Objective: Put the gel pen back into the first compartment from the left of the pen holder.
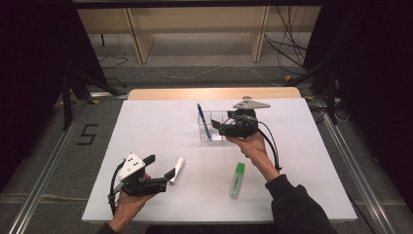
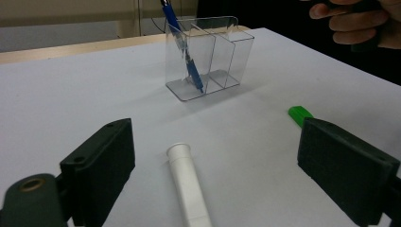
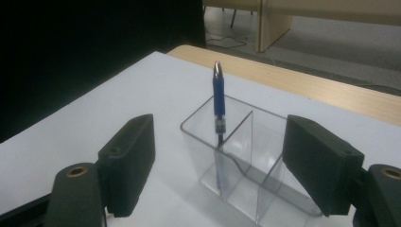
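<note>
A blue ballpoint pen (image 1: 203,122) stands tilted in a clear plastic three-compartment holder (image 1: 214,127); right gripper (image 1: 217,126), jaws spread and empty, at its three o'clock. Left gripper (image 1: 160,165) gapes around a white tube (image 1: 178,169). Floor marking (image 1: 86,134) reads "5".

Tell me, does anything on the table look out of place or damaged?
Nothing looks damaged or spilled. The blue pen leans in an end compartment of the clear organizer. The white tube and green highlighter lie loose on the table.

clear glossy plastic holder (image 3: 246,156) | blue plastic pen, metal tip (image 3: 218,97) | smooth white plastic tube (image 2: 187,182) | matt white table (image 1: 146,126) | matt black fingers (image 2: 101,163)
</note>
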`<state>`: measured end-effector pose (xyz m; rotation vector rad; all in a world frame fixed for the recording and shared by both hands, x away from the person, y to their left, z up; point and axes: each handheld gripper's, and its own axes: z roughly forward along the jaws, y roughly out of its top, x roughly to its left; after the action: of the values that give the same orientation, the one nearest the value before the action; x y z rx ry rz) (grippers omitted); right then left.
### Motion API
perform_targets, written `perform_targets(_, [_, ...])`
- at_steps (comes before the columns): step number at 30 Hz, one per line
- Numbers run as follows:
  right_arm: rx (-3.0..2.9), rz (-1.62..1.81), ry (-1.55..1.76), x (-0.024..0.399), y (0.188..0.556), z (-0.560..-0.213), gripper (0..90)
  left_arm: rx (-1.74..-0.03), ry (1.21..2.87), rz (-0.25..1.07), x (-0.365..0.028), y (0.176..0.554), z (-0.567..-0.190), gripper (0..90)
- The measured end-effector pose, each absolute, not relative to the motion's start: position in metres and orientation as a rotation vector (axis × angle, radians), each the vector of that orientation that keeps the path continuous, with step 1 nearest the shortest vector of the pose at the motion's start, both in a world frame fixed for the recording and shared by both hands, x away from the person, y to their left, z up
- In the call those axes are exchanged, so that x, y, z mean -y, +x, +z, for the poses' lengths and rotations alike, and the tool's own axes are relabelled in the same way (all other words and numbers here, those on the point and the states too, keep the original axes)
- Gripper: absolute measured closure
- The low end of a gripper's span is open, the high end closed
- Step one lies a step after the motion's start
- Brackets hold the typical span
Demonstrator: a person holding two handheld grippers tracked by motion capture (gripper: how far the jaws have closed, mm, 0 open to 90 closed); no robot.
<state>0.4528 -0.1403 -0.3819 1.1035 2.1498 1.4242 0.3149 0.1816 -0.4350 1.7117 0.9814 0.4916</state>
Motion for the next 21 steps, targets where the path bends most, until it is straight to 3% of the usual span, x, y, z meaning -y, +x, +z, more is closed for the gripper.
perform_targets(21, [-2.168, 1.455, 1.051, 0.17, 0.413, -0.389, 26.0, -1.031, 1.733, 0.476, -0.181, 0.318, -0.438, 11.4])
